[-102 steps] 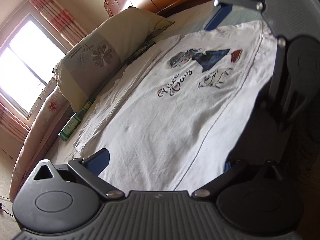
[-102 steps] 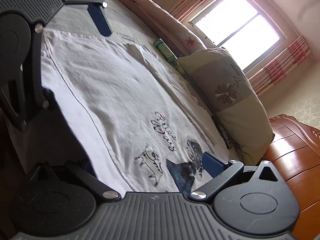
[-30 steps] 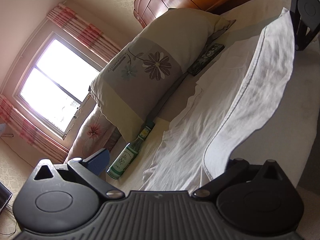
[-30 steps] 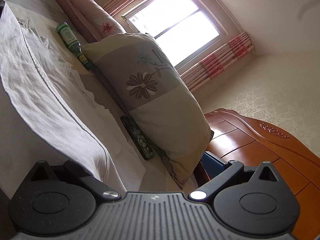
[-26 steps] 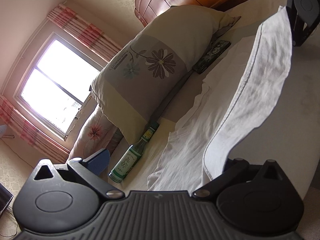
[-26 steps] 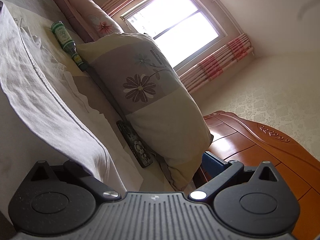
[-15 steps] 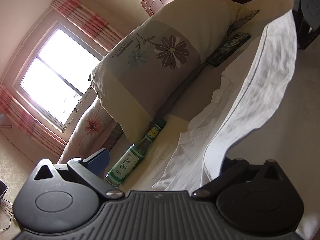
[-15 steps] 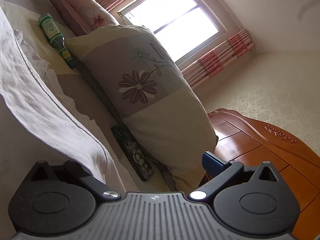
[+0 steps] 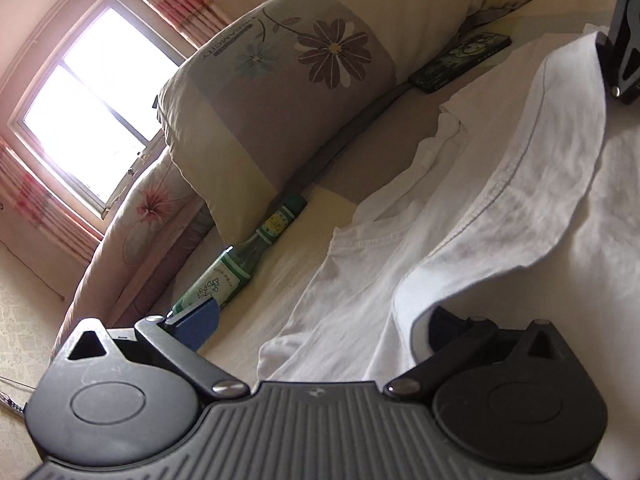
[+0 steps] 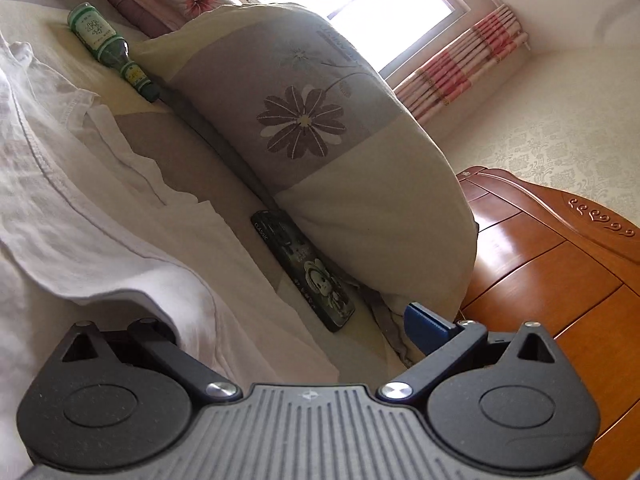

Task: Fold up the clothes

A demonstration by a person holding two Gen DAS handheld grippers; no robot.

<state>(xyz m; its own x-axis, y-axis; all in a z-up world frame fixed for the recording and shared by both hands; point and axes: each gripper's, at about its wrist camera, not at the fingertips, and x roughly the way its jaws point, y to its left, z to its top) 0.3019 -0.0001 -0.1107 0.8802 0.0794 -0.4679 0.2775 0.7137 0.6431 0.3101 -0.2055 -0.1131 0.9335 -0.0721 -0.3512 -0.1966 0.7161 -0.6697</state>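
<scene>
A white T-shirt (image 9: pixel 520 200) lies on the bed, its stitched hem raised in a long fold that runs between my two grippers. My left gripper (image 9: pixel 320 320) stands wide open; the hem hangs over its right finger, and the blue pad of its left finger is bare. In the right wrist view the T-shirt (image 10: pixel 60 200) drapes over the left finger of my right gripper (image 10: pixel 290 328), which is also wide open. The right gripper's dark frame (image 9: pixel 624 40) shows at the far end of the fold. The shirt's print is hidden.
A flowered pillow (image 9: pixel 300 80) leans along the far side of the bed. A green glass bottle (image 9: pixel 236 268) and a dark flat case (image 10: pixel 312 276) lie at its foot, close to the shirt's far edge. A wooden headboard (image 10: pixel 560 260) stands at the right.
The shirt lay flat with its print showing. Both grippers have since lifted the near hem and carried it toward the pillow, and in the last half second the fold has come lower.
</scene>
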